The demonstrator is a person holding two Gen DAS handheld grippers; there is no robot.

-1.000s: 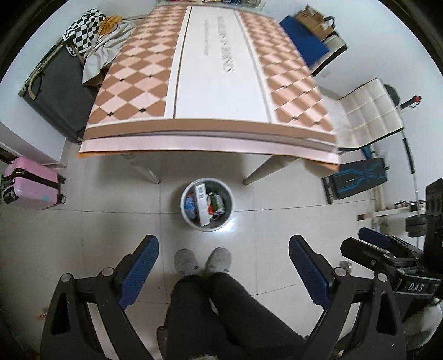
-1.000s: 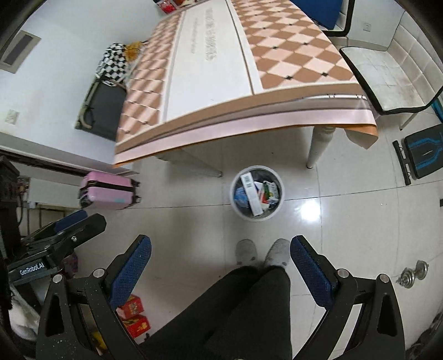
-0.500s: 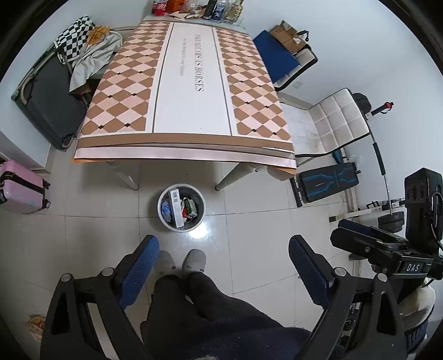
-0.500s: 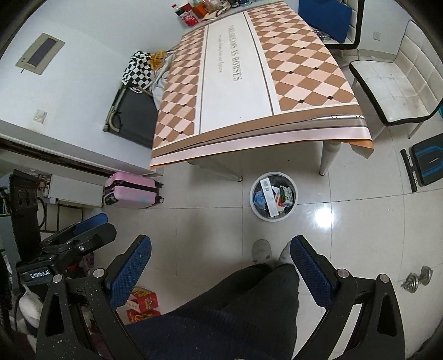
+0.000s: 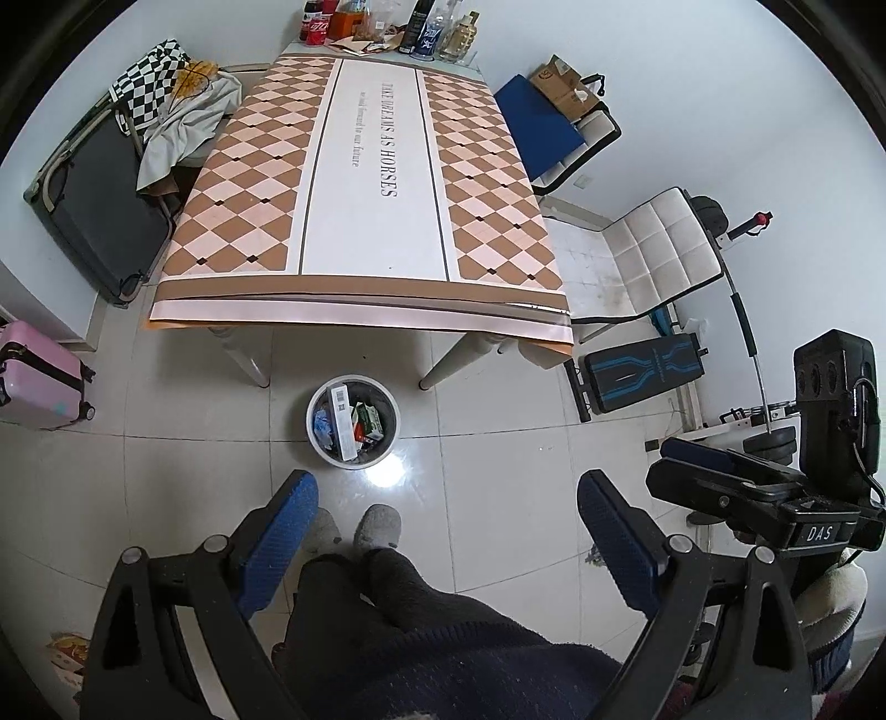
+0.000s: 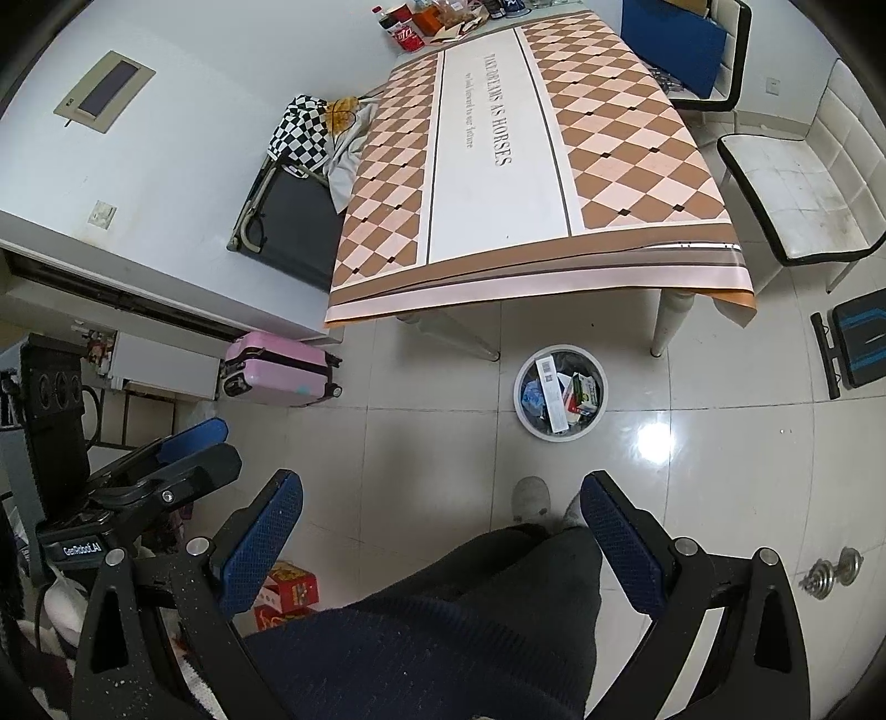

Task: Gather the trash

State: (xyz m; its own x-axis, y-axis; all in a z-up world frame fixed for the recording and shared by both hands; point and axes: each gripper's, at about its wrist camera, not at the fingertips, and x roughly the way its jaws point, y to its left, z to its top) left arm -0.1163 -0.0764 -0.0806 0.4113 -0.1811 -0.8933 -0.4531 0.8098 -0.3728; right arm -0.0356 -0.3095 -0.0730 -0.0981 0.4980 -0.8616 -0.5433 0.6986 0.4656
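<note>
Trash bin (image 5: 353,426): round, white-rimmed, standing on the tiled floor just in front of the dining table (image 5: 365,183), between its two near legs. Contents: long white carton (image 5: 343,421), green-and-white box (image 5: 370,420), blue wrapper (image 5: 323,425).
Left gripper (image 5: 446,545): held high above the floor, blue pads spread wide, nothing between them.
Right gripper (image 6: 443,545): likewise spread wide and empty.
Holder's feet, in grey slippers (image 5: 377,526), near the bin.
Bottles and cans (image 5: 387,25): far end of the table.
Pink suitcase (image 6: 279,376): beside the wall.
</note>
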